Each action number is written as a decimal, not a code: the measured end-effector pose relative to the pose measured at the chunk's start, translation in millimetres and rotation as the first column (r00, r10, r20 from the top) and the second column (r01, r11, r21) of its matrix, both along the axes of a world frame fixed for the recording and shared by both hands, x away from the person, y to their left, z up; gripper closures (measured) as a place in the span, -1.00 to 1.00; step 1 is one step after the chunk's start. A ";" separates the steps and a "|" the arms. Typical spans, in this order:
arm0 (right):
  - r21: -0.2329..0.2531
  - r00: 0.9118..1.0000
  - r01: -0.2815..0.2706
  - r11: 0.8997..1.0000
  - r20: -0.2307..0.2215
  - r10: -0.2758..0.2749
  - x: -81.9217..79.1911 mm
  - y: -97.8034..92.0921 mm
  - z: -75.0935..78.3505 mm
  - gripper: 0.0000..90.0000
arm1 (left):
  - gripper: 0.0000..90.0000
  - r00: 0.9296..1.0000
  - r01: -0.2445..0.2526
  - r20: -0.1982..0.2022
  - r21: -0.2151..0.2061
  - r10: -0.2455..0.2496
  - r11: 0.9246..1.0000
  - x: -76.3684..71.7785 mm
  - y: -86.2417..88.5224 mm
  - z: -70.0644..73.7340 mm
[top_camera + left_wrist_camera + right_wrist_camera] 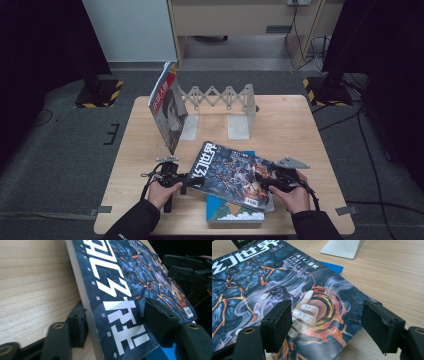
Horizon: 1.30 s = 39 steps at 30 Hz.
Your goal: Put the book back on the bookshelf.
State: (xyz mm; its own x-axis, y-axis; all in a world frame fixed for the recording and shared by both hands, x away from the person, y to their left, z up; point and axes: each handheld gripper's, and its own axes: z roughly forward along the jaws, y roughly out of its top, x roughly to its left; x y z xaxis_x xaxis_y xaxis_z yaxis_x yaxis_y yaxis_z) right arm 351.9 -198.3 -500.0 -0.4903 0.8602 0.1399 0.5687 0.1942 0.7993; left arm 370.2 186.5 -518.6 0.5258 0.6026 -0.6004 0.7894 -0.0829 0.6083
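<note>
Lying at the near edge of the counter [140, 150], a blue book [235, 212] is mostly hidden under a dark magazine [230, 175]; just its bottom strip with white clouds and a corner show. The magazine's cover shows cracked lava, a hand and large white characters; its small print is too fine to read.

The left gripper [186, 184], held in the person's left hand [162, 192], has its jaws narrow around the magazine's left edge, one jaw under the spine and one on the cover, as the left gripper view [112, 320] shows. The magazine tilts, its left edge raised off the counter.

The right gripper [262, 184], in the right hand [295, 195], sits at the magazine's right side. In the right gripper view [325, 325] its jaws stand wide, one over the cover, the other out past the page edge; whether either touches the paper is hard to tell.

Farther back, another magazine [167, 110] with a face on its cover leans against a pale expanding rack [225, 102], whose left end it hides. Beyond the counter, grey floor and dark stands fade into shadow.
</note>
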 end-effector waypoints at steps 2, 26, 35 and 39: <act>0.002 1.000 0.000 1.000 0.000 0.000 -0.1 -0.1 -0.4 -0.45 | -0.05 1.000 0.000 0.008 -0.001 0.001 1.000 -0.3 1.8 3.0; 0.040 1.000 0.004 0.999 0.006 -0.004 -0.4 -1.4 -3.8 -0.40 | 0.18 0.998 0.050 -0.031 -0.121 -0.055 0.991 5.3 -4.3 18.5; 0.047 1.000 -0.008 0.999 0.005 0.008 -0.1 -1.1 -3.6 -0.41 | 0.45 0.996 0.066 -0.055 -0.126 -0.073 0.990 2.1 -10.1 25.2; 0.060 1.000 0.003 0.998 -0.006 -0.003 0.7 -2.1 -3.3 -0.46 | 0.53 0.996 0.060 -0.052 -0.135 -0.068 0.989 1.0 -11.3 33.9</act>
State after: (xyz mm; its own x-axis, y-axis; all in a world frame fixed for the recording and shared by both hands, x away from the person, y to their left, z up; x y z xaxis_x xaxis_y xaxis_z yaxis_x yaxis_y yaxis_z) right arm 352.6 -200.4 -503.3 -0.4868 0.8518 0.1938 0.5739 0.1445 0.8061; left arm 371.2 175.2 -484.7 0.5237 0.4812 -0.7030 0.8185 -0.0552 0.5719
